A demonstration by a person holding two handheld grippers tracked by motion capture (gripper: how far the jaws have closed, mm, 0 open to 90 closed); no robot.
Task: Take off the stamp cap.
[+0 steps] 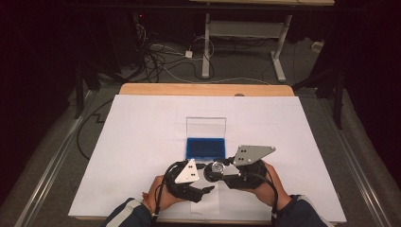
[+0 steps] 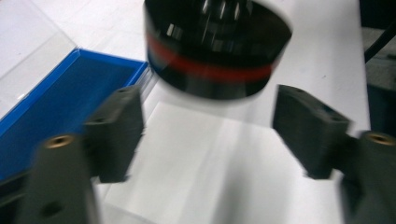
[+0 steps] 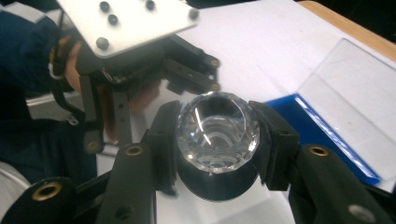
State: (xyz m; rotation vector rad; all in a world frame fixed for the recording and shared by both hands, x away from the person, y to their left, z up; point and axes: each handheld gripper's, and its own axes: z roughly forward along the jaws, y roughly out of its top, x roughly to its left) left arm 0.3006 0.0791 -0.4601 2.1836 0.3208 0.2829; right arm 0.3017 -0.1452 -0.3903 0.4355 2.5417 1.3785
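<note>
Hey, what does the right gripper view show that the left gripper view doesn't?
Right gripper view: the faceted clear top clamped in the right tool, plus the left tool and a blue sleeve. Left gripper view: a red band around the black body. Shared: that body, the blue case and white sheet.

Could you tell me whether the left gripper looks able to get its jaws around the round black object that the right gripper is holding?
Probably yes: the left gripper stands open facing the round black object, with nothing between; the right gripper clamps it higher up.
</note>
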